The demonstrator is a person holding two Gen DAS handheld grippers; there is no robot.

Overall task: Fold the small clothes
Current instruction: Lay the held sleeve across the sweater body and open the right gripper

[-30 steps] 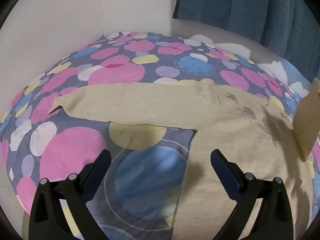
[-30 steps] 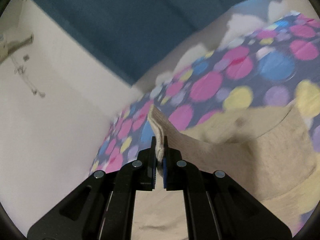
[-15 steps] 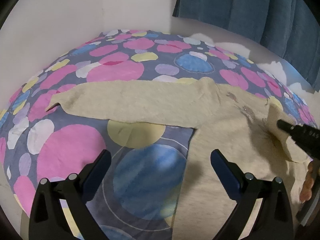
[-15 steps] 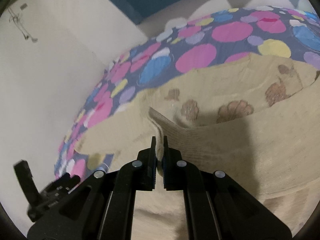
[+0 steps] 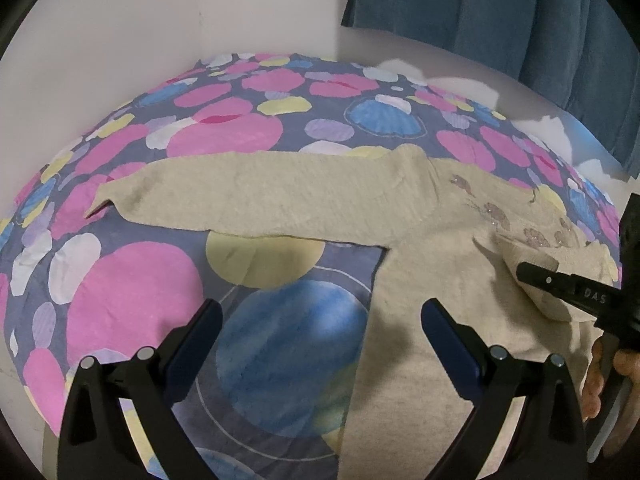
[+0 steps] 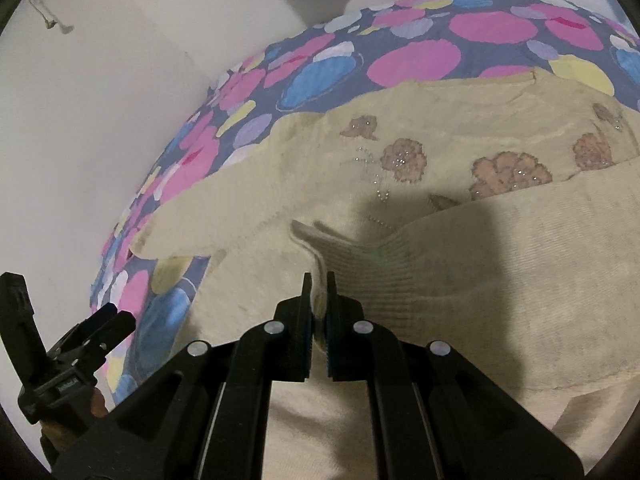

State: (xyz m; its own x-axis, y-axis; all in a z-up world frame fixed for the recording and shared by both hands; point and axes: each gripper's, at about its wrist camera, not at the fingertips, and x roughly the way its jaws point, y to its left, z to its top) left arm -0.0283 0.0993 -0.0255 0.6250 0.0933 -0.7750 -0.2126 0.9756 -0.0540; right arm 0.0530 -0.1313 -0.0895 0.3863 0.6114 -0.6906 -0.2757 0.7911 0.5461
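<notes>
A small beige sweater (image 5: 432,280) with brown flower prints lies flat on the dotted bedspread (image 5: 132,300). Its left sleeve (image 5: 260,200) stretches out to the left. My right gripper (image 6: 319,280) is shut on the cuff of the right sleeve (image 6: 460,280), which is folded across the sweater's chest; it also shows in the left wrist view (image 5: 524,270). My left gripper (image 5: 320,320) is open and empty, hovering over the sweater's left side edge and the bedspread. It shows at the lower left of the right wrist view (image 6: 108,320).
White walls (image 5: 120,40) meet in a corner behind the bed. A dark blue curtain (image 5: 500,12) hangs at the back right. The bedspread extends left and behind the sweater.
My right gripper carried the sleeve cuff down and leftward over the sweater's chest, laying the sleeve across the body. My left gripper has stayed nearly still and open.
</notes>
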